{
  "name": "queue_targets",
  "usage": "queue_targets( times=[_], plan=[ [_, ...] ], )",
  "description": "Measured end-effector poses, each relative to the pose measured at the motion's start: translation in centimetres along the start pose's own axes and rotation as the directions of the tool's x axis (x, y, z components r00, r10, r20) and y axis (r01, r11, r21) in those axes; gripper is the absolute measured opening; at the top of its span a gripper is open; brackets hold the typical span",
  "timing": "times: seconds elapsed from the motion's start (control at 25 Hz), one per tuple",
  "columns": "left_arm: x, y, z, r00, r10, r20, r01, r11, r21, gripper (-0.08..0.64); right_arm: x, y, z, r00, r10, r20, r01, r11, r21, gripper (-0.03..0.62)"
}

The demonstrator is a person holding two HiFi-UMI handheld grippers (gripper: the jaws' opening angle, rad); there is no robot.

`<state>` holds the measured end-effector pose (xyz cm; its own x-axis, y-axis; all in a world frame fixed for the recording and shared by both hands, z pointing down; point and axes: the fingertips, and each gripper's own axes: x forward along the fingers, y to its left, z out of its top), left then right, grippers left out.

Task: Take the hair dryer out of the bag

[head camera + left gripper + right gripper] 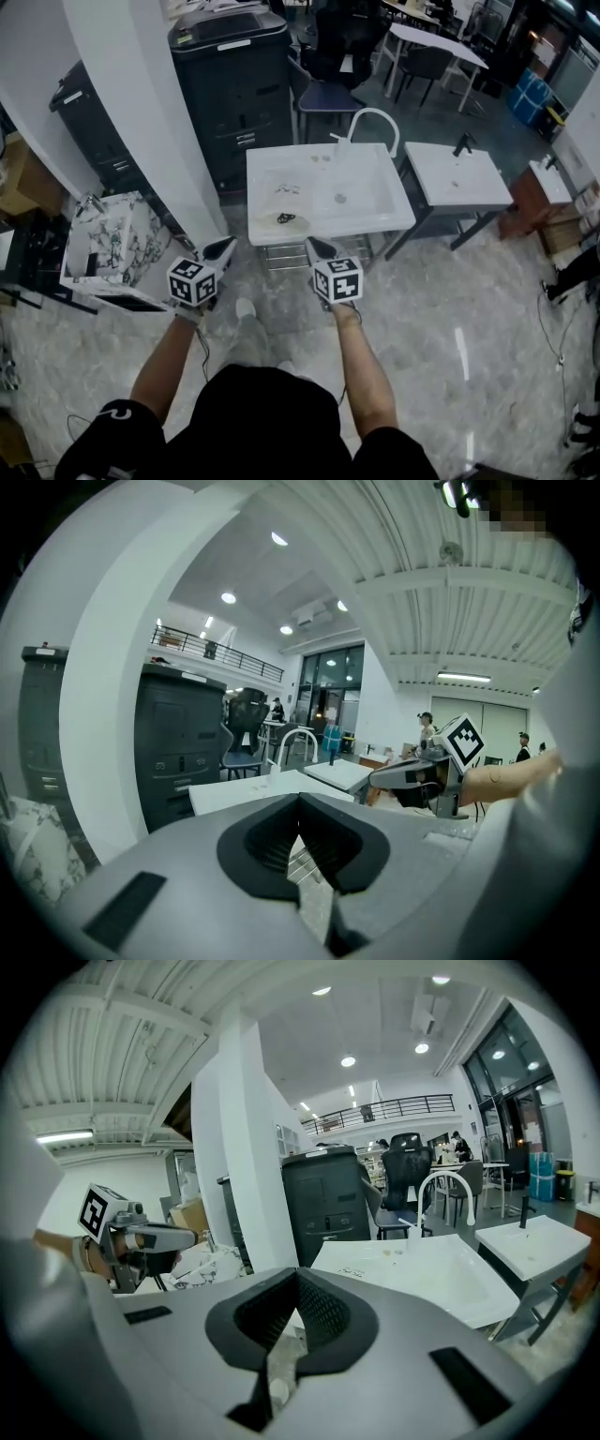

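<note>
Both pairs of jaws are pressed fully together with nothing between them. The left gripper and the right gripper are held out side by side, well apart from each other, above a pale marble floor. Each points slightly downward toward 12 o'clock.

At 12 o'clock, just beyond the gripper tips, stands a white sink on a metal frame. A curved white tap rises at its far edge, and a small dark object lies on its near left part.

The bag sits at about 10 o'clock, left of the left gripper and near it but not touching. It is white with dark marbled markings and stands on the floor against the foot of a white pillar. The hair dryer cannot be made out in any view.

A large black copier stands at 11 o'clock behind the sink, with a dark chair just right of it. A second, smaller white sink stands at 2 o'clock.
</note>
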<state>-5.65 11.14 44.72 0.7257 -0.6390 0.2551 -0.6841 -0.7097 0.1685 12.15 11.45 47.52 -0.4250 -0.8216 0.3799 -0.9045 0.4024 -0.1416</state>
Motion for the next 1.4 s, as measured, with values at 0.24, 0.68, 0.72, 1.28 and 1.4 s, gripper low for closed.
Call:
queue_targets(
  times=[0.24, 0.68, 0.72, 1.28, 1.4],
  plan=[
    [3.9, 3.2, 0.1, 1.000, -0.029, -0.006, 0.029, 1.000, -0.010, -0.002, 4.1, -1.9, 0.3, 1.000, -0.010, -0.025, 0.010, 1.000, 0.015, -0.005],
    [12.3, 12.8, 0.7, 0.992, -0.115, -0.046, 0.114, 0.993, -0.016, -0.002, 14.7, -5.6, 2.4, 0.994, -0.066, -0.081, 0.071, 0.996, 0.055, -0.005],
    [13.0, 13.6, 0.7, 0.991, -0.126, -0.054, 0.125, 0.992, -0.013, -0.002, 15.6, -5.8, 2.6, 0.994, -0.072, -0.088, 0.078, 0.995, 0.060, -0.005],
    [21.2, 19.1, -0.8, 0.951, -0.277, -0.137, 0.285, 0.958, 0.040, -0.002, 24.2, -9.0, 2.9, 0.975, -0.148, -0.164, 0.166, 0.981, 0.100, -0.003],
    [22.8, 20.1, -1.1, 0.942, -0.300, -0.148, 0.309, 0.950, 0.039, -0.002, 25.2, -9.9, 2.4, 0.970, -0.171, -0.170, 0.190, 0.976, 0.108, -0.005]
  ],
)
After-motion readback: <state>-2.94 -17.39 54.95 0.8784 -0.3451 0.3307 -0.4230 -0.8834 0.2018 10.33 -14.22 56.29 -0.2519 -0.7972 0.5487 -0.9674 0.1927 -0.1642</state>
